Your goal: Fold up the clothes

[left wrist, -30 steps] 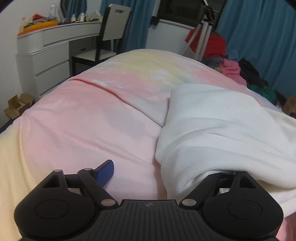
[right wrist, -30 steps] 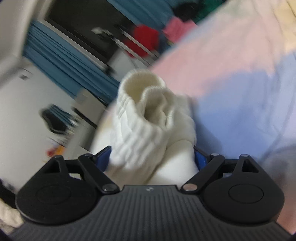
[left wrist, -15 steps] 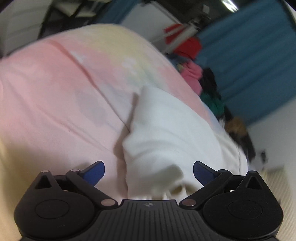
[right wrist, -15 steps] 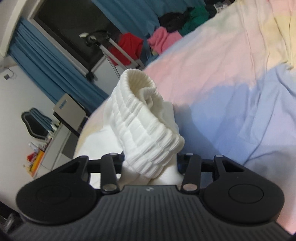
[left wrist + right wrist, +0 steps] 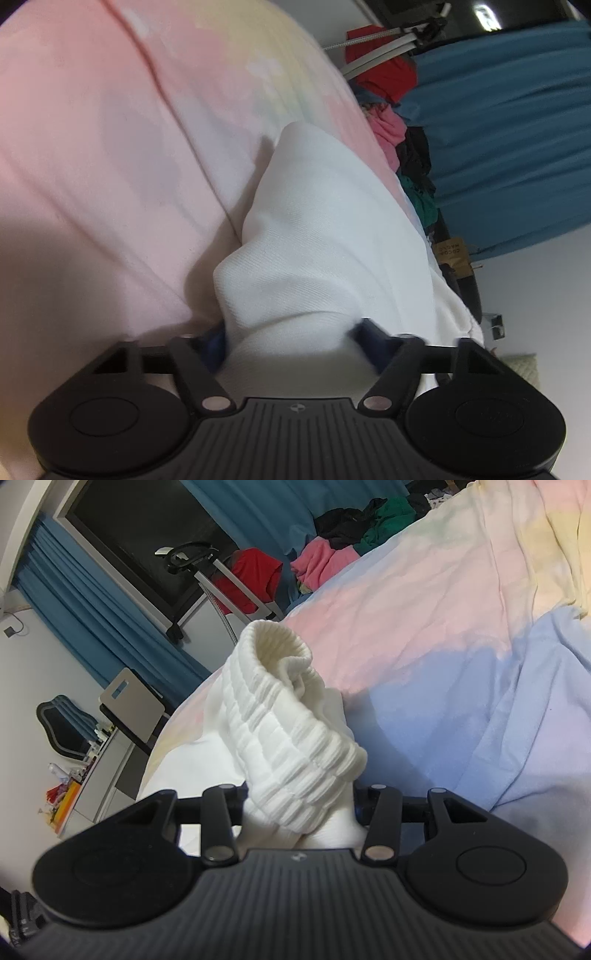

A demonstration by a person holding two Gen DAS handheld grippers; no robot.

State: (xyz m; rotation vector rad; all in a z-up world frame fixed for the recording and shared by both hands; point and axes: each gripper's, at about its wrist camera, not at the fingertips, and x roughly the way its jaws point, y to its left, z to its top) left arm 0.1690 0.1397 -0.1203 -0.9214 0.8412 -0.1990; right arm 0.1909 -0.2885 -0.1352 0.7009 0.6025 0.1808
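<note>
A white sweatshirt [image 5: 325,236] lies bunched on the pastel bedspread [image 5: 96,140]. My left gripper [image 5: 295,338] has its blue-padded jaws closing around a fold of the white fabric, which fills the gap between them. My right gripper [image 5: 299,801] is shut on the sweatshirt's ribbed cuff [image 5: 280,723], which stands up above the jaws; the rest of the garment [image 5: 184,764] trails down to the left onto the bedspread [image 5: 461,635].
A pile of red, pink, green and black clothes [image 5: 332,554] lies beyond the bed by blue curtains [image 5: 509,129]. A chair [image 5: 129,705] and white dresser [image 5: 88,779] stand to the left. A metal stand [image 5: 210,576] is by the window.
My left gripper rolled sideways and its jaws came in from wide open onto the white fabric. My right gripper went from loosely around the cuff to shut on it and steadied.
</note>
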